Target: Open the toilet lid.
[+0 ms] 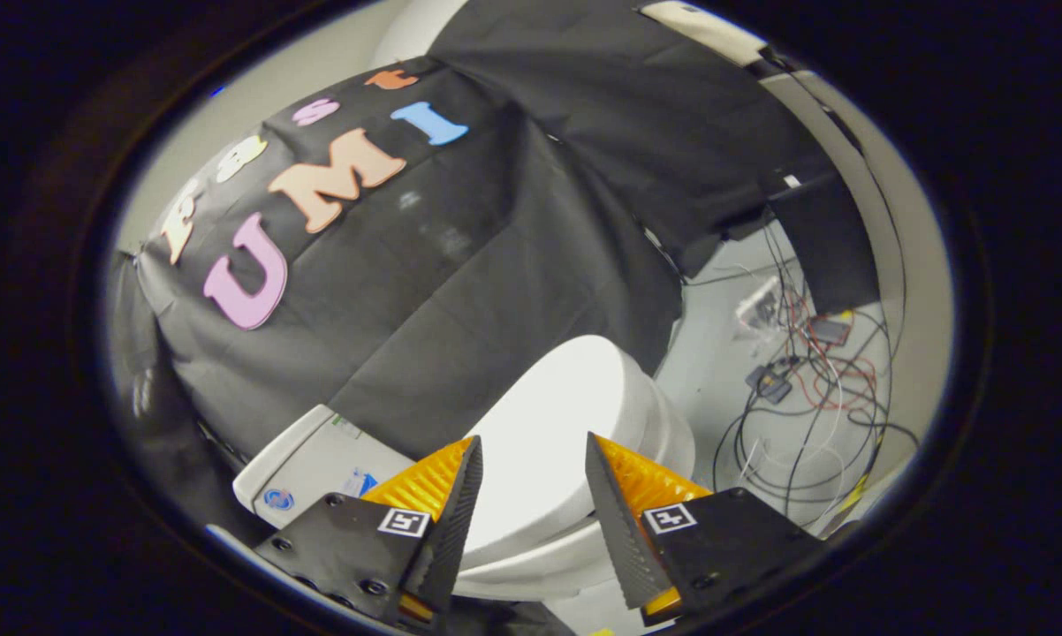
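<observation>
Gripper [534, 459]: the two fingers are held spread wide apart, with nothing clasped between them; no contact with any object can be made out.
Fingers [450, 512]: each is seen as a tapered wedge, one on either side of the toilet's near part, with a square marker fixed on each mount behind.
Toilet lid [559, 424]: it is seen between and just ahead of the fingers, lying flat and closed on the seat; its white oval top is tilted in the view, and its rounded front end is directed away beyond the right finger.
Toilet bowl [531, 574]: a band of the white body is seen under the lid, low between the fingers.
Tank [319, 459]: a white box with stickers on top is placed beside the left finger, against the wall.
Cables [805, 389]: a loose tangle of black, red and white wires is spread on the pale floor beyond the right finger, past the toilet.
Booth wall [496, 265]: black cloth is hung behind the toilet, farthest off.
</observation>
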`<action>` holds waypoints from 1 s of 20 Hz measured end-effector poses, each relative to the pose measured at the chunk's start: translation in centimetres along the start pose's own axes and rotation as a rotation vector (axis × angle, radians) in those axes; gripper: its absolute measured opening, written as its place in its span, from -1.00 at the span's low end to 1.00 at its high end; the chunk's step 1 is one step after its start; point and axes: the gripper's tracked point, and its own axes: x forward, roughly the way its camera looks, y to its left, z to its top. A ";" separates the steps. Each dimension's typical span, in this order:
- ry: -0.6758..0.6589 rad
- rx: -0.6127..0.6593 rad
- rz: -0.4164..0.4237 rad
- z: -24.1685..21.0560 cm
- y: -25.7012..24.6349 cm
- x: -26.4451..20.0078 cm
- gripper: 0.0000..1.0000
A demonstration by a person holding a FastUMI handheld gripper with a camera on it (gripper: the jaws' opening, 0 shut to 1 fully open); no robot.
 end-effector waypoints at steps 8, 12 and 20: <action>0.034 0.207 -0.085 -4.7 -2.7 -1.4 0.46; 0.057 0.269 -0.109 -6.5 -3.6 -1.2 0.46; 0.101 0.437 -0.106 -7.7 -4.9 1.7 0.46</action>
